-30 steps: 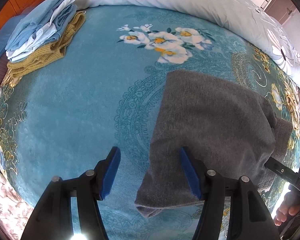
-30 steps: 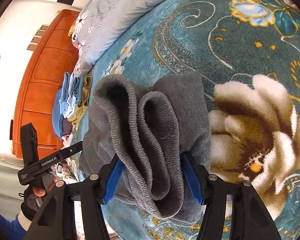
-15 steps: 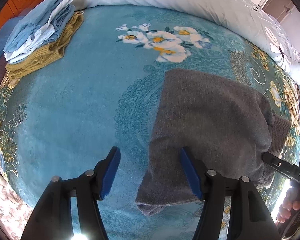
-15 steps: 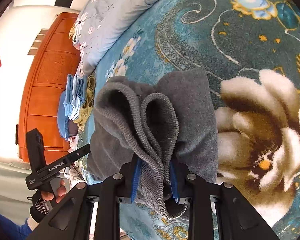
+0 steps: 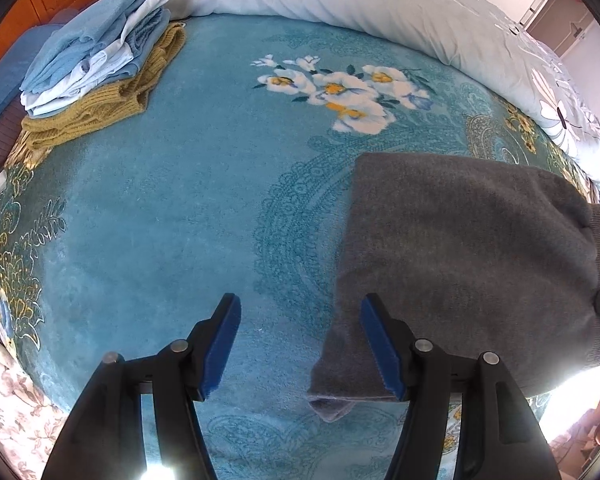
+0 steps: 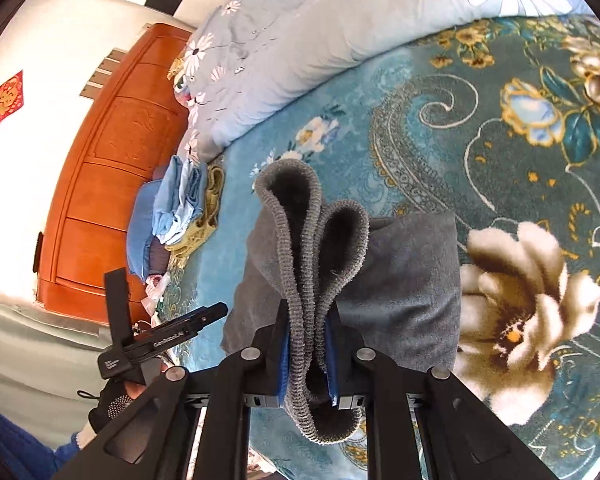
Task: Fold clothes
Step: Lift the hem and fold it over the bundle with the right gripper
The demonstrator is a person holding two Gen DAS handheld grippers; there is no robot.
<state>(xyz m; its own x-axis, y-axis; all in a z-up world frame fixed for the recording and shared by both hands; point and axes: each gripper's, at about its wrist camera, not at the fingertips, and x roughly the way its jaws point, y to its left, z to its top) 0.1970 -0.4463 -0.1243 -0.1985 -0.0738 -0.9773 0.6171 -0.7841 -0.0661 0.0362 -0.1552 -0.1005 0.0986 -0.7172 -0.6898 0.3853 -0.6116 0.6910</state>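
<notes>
Grey knit sweater [image 5: 468, 248] is lying rightward of your spread-apart left gripper [image 5: 300, 344]; your right gripper [image 6: 307, 356] is clamping its ribbed hem [image 6: 300, 240], nearer.

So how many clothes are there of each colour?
Grey: 1, the sweater, pinched in the right gripper
Mustard: 1, the knit at the bottom of the pile
Blue: I can't count these, the folded pieces overlap
Total: 2 sure, plus the blue ones

Black hand-held gripper [image 5: 300, 344], blue pads [image 5: 220, 344] (silver screws).
</notes>
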